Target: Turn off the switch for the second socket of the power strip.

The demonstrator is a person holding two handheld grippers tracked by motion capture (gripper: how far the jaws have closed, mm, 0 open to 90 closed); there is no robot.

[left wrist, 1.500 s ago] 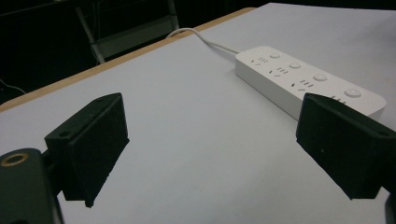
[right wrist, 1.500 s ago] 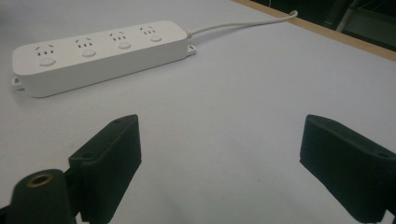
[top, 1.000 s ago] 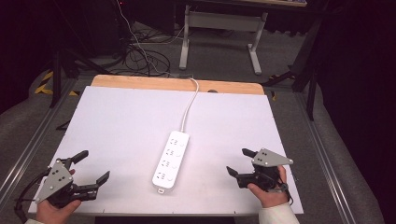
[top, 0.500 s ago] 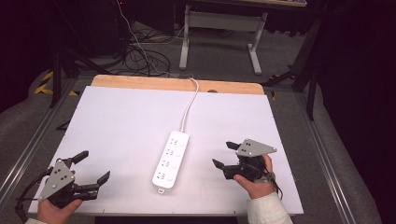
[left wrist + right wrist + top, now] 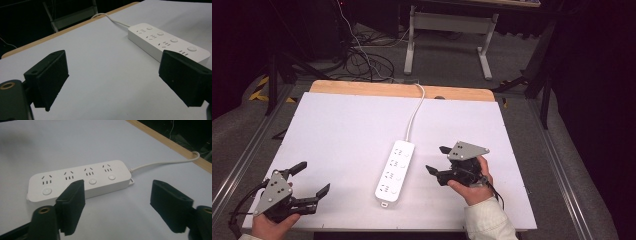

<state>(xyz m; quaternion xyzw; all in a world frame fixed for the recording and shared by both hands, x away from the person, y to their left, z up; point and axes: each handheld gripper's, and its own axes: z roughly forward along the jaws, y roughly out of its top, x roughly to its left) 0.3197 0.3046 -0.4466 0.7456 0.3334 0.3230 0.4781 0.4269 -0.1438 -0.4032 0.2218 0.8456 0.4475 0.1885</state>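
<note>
1. we see the white power strip (image 5: 395, 171) lying flat on the tabletop (image 5: 337, 130), between our two grippers.
2. right gripper (image 5: 436, 160): fingers spread, empty, strip just ahead of them.
3. left gripper (image 5: 312, 178): fingers spread, empty, strip well beyond their tips.

— How does the person hold the left gripper (image 5: 307, 185)?

— The left hand (image 5: 274, 226) grips it from below at the near left, with the grey plate on top. Its two black jaws stand wide apart and nothing is between them. In the left gripper view (image 5: 115, 82) the gap is also wide.

— And the right gripper (image 5: 438, 160)?

— The right hand (image 5: 472, 186), in a white sleeve (image 5: 488, 222), holds it further forward, pointing to the left. The jaws are also spread and hold nothing; the right gripper view (image 5: 117, 206) shows the same.
</note>
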